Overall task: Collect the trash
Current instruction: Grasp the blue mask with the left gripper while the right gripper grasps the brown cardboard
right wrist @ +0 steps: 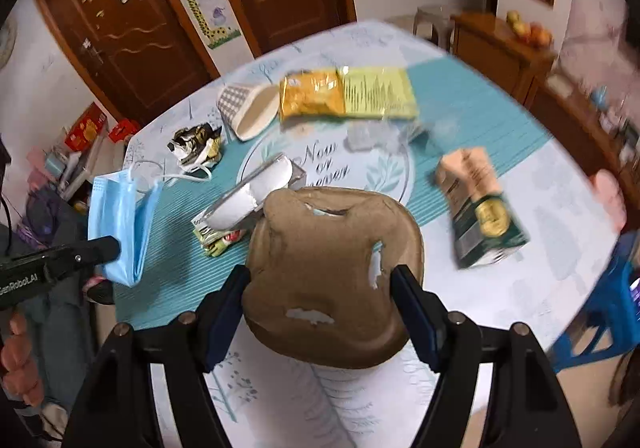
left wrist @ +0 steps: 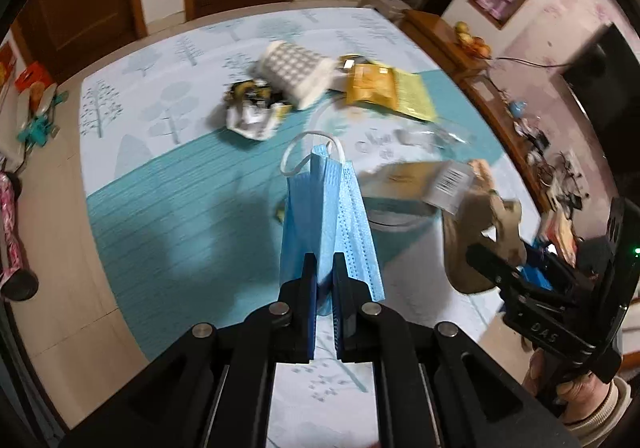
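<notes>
Left tongs [left wrist: 322, 268] pinch a folded blue face mask [left wrist: 328, 208] that hangs above the desk [left wrist: 168, 200]. Right tongs [right wrist: 320, 288] stand wide and clamp a torn brown pulp cup tray [right wrist: 332, 272]. Farther on the desk lie a yellow snack bag [right wrist: 312, 96], a crumpled wrapper [right wrist: 196, 146], a checked paper cup [right wrist: 248, 110] and, at right, a green carton [right wrist: 480, 208].

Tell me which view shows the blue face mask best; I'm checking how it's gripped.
The left wrist view. There the blue face mask hangs folded, pinched between the shut fingers of the left hand-held gripper, ear loop visible. The right wrist view shows the mask from the side at the left edge, but not the pinch itself.
</notes>
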Available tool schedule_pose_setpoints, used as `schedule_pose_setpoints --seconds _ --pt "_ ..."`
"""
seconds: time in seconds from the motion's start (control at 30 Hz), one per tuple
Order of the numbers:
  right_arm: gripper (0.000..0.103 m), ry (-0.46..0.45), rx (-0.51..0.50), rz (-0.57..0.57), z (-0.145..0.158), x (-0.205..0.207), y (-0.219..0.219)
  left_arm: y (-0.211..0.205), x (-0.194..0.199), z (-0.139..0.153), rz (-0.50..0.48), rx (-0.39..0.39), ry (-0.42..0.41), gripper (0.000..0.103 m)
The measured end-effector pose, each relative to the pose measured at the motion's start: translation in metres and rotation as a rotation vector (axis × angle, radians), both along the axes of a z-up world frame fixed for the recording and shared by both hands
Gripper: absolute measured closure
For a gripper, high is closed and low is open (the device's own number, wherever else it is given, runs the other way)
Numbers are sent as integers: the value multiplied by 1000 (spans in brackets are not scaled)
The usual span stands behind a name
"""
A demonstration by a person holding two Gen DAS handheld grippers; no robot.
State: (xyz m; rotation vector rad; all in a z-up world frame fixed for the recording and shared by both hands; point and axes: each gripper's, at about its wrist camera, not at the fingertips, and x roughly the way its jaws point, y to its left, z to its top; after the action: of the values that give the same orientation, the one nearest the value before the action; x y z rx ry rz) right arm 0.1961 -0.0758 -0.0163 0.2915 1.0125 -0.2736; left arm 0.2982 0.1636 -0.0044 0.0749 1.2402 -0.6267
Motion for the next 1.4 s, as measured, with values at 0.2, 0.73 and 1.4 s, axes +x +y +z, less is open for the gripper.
schedule_pose_setpoints --seconds 0.2,0.73,1.4 --pt "31 -38 -119 59 30 -9 13 -13 -27 13 -49 -35 -4 99" --pt "31 -63 -235 159 54 -45 23 -42 -76 31 -116 -84 -5 99" --pt "32 155 -6 113 -33 -90 -30 -70 -115 -2 -97 8 56 99"
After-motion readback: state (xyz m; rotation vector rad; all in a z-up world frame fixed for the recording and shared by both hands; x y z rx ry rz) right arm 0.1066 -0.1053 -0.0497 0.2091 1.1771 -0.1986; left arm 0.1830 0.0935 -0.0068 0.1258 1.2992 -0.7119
